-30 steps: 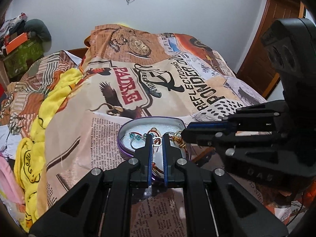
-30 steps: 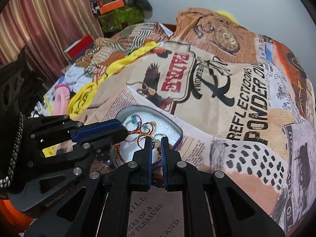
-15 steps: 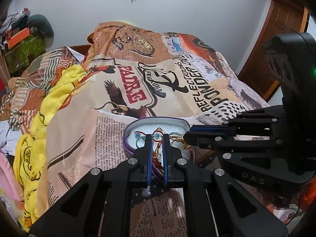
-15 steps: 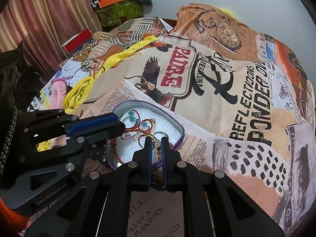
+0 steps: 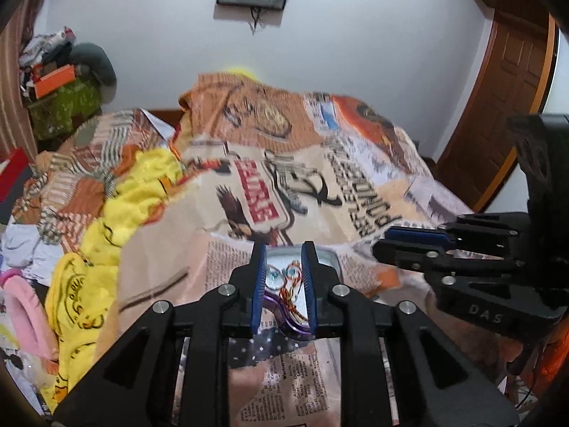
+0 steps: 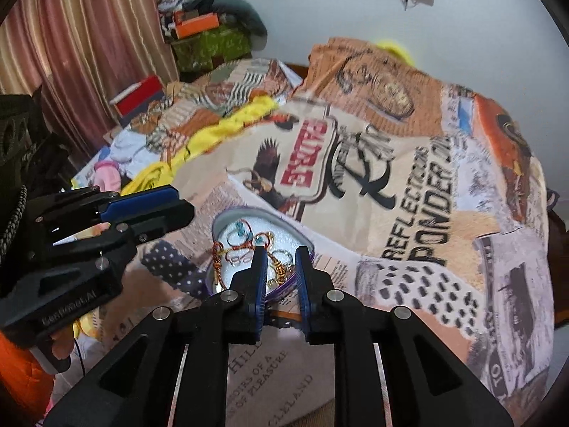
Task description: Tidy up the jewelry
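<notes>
i see the shallow purple-rimmed metal tin [image 6: 306, 245] lying on the bed's newsprint-patterned orange and beige blanket [image 6: 409, 192], near its front edge. tangled red-and-gold thread bracelets with blue beads [image 6: 249, 240] and rings lie inside on white lining. my left gripper [image 5: 282, 277] and right gripper [image 6: 279, 279] both hover over the tin's near rim, fingers narrowly parted, holding nothing.

A home bedroom: printed bedspread [image 6: 409, 185], curtains [image 6: 71, 53], wooden door [image 5: 505, 114].
</notes>
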Tool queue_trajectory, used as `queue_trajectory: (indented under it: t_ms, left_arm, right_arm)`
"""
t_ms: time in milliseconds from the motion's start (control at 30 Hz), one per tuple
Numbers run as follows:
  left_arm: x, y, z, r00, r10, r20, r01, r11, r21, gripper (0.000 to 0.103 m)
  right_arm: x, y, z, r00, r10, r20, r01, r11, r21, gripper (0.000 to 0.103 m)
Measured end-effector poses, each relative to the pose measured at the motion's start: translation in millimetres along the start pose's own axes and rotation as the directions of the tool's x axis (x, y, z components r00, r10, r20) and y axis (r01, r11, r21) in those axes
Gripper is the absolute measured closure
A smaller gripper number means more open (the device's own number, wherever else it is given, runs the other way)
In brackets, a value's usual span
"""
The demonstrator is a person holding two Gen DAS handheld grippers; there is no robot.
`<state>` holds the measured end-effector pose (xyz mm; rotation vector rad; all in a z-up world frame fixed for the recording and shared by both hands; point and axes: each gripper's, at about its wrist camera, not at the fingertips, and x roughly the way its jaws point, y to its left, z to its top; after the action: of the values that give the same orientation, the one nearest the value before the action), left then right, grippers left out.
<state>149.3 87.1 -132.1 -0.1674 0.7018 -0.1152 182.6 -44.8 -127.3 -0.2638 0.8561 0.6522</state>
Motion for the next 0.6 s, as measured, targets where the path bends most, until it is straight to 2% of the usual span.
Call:
queue_trajectory:
  t_ms: [133,267,333,400,533,600]
  left_arm:
    - [-36.7,-8.8,12.1,0.995,0.025,0.094,-0.026,1.0,0.009,0.084]
    - [-79.7,-22.4,21.3,0.977,0.04,0.208,-0.046,0.999,0.024,0.084]
    - [-99.1,-30.3,22.9,0.963,0.06,0.264,-0.073,0.997,0.038,0.074]
    - [-121.8,-38.9,22.4,0.94,0.077,0.332,-0.099,0.994,0.049,0.066]
    - [-158.4,-52.3,19.2,0.901,0.089,0.424,-0.125,0.99,0.058,0.054]
    - [-174.3,-58.2,16.3,0.881,0.096,0.464,-0.136,0.989,0.054,0.047]
  right_arm:
    - [-40.4,2.0,3.5,0.994,-0.011,0.107,0.009,1.0,0.016,0.089]
    - [-89.1,5.0,7.5,0.97,-0.021,0.241,0.012,0.999,0.04,0.089]
    - [-113.1,6.9,6.4,0.952,-0.031,0.305,0.018,0.999,0.047,0.089]
    - [-141.4,10.3,3.2,0.922,-0.042,0.384,0.024,0.998,0.052,0.089]
    - [-188.8,22.3,-9.7,0.849,-0.083,0.522,0.057,0.996,0.065,0.088]
    - [-201.2,28.9,-16.4,0.818,-0.101,0.567,0.07,0.995,0.075,0.078]
